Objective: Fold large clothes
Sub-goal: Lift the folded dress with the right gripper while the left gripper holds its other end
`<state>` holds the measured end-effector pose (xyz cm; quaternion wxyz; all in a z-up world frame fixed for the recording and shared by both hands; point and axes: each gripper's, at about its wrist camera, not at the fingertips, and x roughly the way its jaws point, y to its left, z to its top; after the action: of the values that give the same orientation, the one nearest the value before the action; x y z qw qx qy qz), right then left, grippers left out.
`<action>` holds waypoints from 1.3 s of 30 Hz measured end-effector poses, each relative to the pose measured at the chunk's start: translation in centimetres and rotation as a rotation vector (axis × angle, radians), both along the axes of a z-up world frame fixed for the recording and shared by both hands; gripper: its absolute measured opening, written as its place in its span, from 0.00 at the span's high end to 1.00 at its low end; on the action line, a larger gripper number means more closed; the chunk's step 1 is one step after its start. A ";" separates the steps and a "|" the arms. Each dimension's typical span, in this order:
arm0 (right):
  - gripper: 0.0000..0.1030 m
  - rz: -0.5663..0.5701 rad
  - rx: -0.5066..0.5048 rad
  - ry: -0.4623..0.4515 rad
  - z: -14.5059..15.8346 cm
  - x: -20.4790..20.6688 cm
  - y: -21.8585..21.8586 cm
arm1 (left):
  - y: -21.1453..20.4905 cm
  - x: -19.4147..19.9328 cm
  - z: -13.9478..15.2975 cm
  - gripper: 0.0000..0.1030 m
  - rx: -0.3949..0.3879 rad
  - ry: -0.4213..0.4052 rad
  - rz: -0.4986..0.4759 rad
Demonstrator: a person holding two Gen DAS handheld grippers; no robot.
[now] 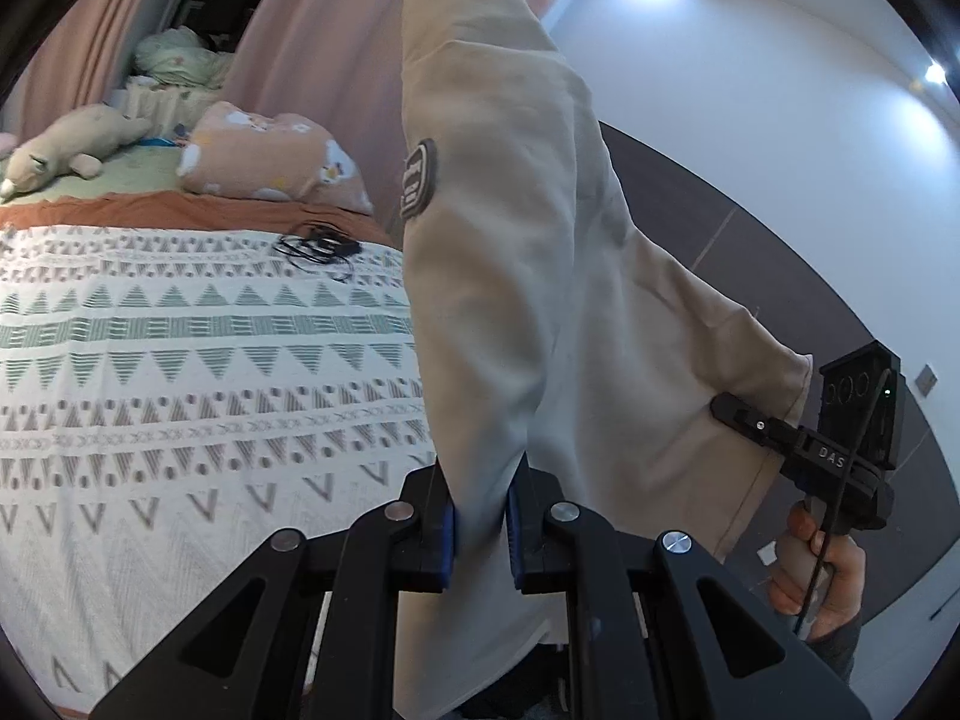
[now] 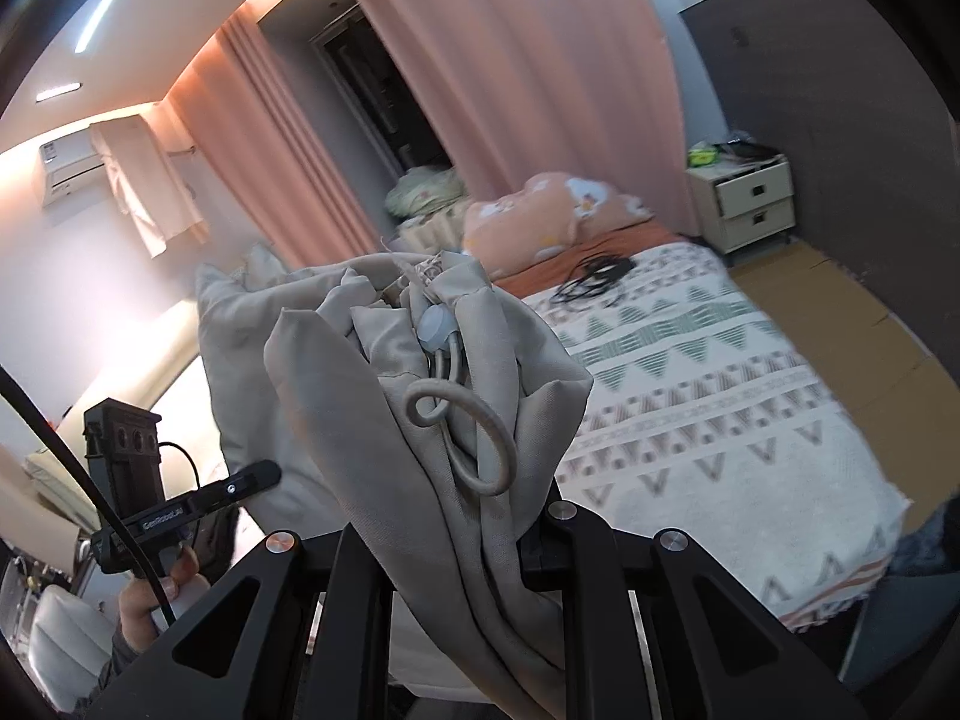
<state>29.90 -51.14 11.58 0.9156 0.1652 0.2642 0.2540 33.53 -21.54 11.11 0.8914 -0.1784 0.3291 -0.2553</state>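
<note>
Left gripper (image 1: 480, 531) pinches beige jacket (image 1: 540, 240), apparently hanging lengthwise, near-vertical.

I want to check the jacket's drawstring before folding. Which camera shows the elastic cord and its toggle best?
The right wrist view: the looped elastic cord and round toggle sit in plain sight on the bunched beige jacket, just above that gripper's fingers. The left wrist view shows only the jacket's hanging sleeve side with a patch; no cord is visible there.

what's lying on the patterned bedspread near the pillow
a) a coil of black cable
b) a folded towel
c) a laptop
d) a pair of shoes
a, a tangle of black cable lies on the bedspread just in front of the pillow; the right wrist view shows the same.
</note>
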 end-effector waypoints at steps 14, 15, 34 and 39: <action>0.89 -0.140 -0.051 0.019 -0.1 -1.5 -6.2 | -13.1 3.8 -2.3 0.86 -0.027 0.046 -0.145; 0.89 -0.150 -0.053 0.025 -0.2 -1.6 -6.4 | -14.0 4.3 -2.8 0.86 -0.023 0.051 -0.154; 0.89 -0.311 -0.091 0.312 -4.4 9.9 -5.2 | -23.7 19.3 -14.5 0.86 0.067 0.321 -0.252; 0.89 -0.309 -0.116 0.355 -4.5 13.4 -3.5 | -23.6 23.0 -17.5 0.86 0.081 0.360 -0.233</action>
<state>43.26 -54.68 7.09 0.8907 0.1929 0.4069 0.0625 56.55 -45.18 -6.40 0.7893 -0.1456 0.5112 -0.3073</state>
